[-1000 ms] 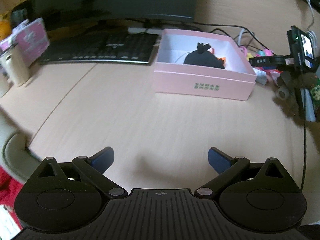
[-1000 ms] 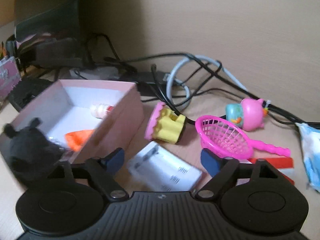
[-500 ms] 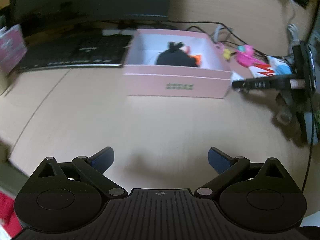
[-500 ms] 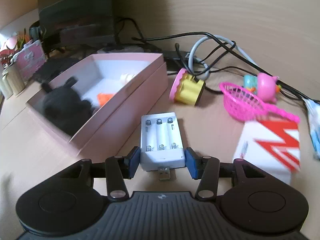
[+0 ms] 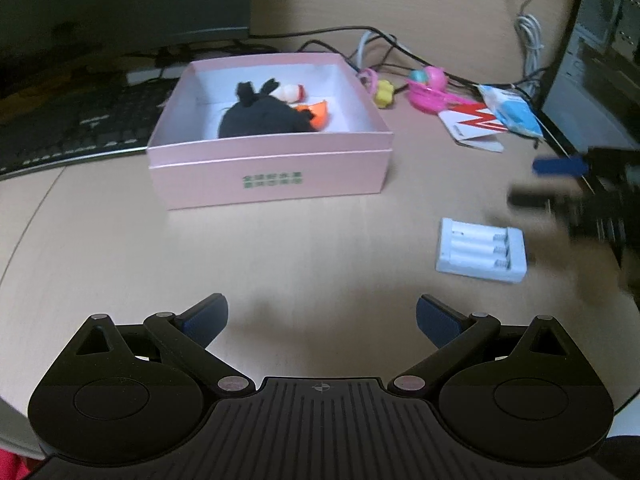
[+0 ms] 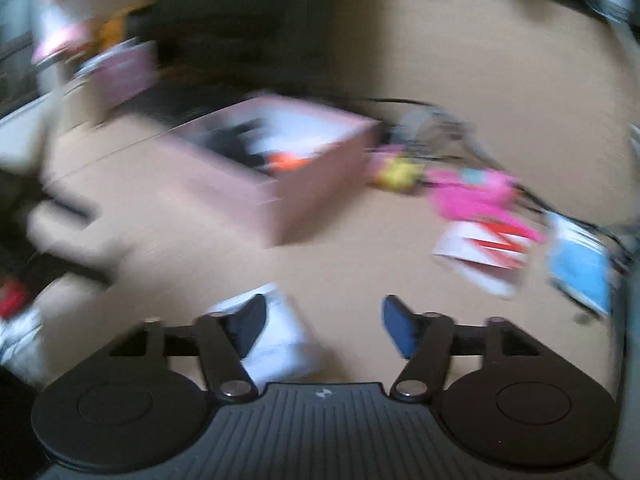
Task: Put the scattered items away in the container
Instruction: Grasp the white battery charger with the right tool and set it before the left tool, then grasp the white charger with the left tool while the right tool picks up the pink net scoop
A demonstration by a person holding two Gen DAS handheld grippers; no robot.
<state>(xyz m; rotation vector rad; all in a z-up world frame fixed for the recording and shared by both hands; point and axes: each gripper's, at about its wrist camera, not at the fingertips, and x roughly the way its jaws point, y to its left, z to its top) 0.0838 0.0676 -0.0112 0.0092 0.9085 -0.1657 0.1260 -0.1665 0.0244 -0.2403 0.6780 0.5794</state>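
The pink box [image 5: 272,176] stands mid-desk and holds a black plush [image 5: 264,118], an orange piece [image 5: 318,114] and a small white figure [image 5: 292,92]. A white battery charger [image 5: 480,256] lies flat on the desk to the right of the box. My left gripper [image 5: 322,320] hangs open and empty in front of the box. My right gripper [image 6: 324,324] is blurred by motion; its jaws are opening and neither pad presses on the charger [image 6: 280,340], which lies by its left finger. In the left wrist view the right gripper [image 5: 560,184] is a dark blur beyond the charger.
Behind and right of the box lie a yellow cupcake toy [image 5: 385,94], a pink net scoop [image 5: 430,98], a red-and-white box [image 5: 472,126], a blue packet [image 5: 512,114] and tangled cables [image 5: 384,46]. A keyboard [image 5: 72,128] sits left of the box.
Half a second ago the right gripper was shut on the charger; now it has let go and drawn back, leaving the charger on the desk. The left gripper has swung right.
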